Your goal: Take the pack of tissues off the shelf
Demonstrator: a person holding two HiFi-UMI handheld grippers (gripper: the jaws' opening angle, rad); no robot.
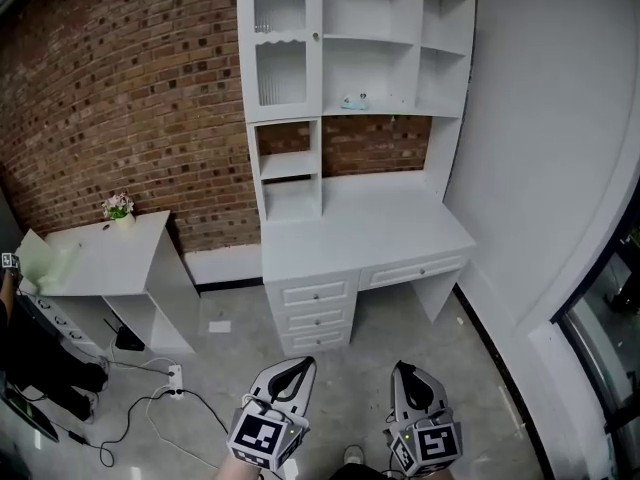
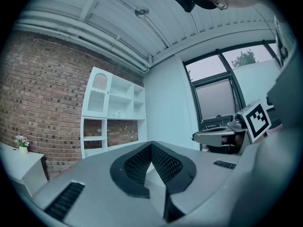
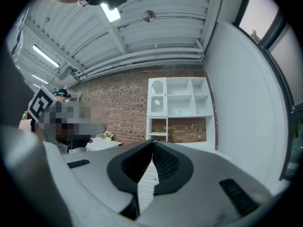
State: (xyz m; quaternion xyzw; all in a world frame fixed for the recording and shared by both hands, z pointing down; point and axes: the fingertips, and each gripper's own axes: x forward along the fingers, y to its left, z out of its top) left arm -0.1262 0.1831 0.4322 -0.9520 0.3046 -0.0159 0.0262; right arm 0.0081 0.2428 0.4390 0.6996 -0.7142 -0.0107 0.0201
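Observation:
The pack of tissues [image 1: 354, 101] is a small pale-blue thing lying on a middle shelf of the white desk hutch [image 1: 385, 110], against the brick wall. It shows small and far off in the left gripper view [image 2: 117, 114] and in the right gripper view [image 3: 178, 112]. Both grippers are low at the bottom of the head view, well short of the desk [image 1: 370, 233] and pointing toward it. My left gripper [image 1: 303, 364] has its tips together with nothing between them. My right gripper [image 1: 403, 368] is likewise shut and empty.
A low white side table [image 1: 100, 258] with a small flower pot [image 1: 118, 206] stands to the left of the desk. A power strip with cables [image 1: 175, 378] lies on the concrete floor. A white wall [image 1: 550, 148] runs along the right. A person [image 1: 25, 343] is at the left edge.

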